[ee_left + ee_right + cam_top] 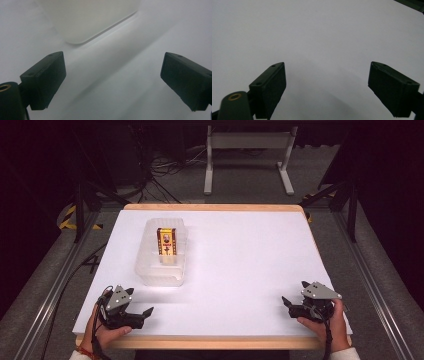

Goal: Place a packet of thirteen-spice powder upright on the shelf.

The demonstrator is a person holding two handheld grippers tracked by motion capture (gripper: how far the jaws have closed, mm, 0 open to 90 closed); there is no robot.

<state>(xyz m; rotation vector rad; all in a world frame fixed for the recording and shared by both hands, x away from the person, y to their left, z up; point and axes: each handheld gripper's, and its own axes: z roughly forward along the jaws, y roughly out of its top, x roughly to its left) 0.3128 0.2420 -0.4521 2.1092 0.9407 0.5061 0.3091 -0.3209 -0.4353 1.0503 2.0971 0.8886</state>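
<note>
Two grippers rest apart-jawed, empty. Left gripper point(141, 314) is nearer: the clear rectangular plastic tub point(161, 270), holding an upright yellow-and-red printed carton point(166, 242), lies just beyond it, long axis running away. Right gripper point(288, 304) sits well apart.

The left hand point(102, 332) comes in at the bottom left and grips the left hand-held gripper point(141, 312), which lies low and points toward the right. Its jaws stand wide apart with nothing between them. The right hand point(332, 322) comes in at the bottom right and grips the right hand-held gripper point(289, 304), which points left, jaws likewise wide apart and empty.
</note>
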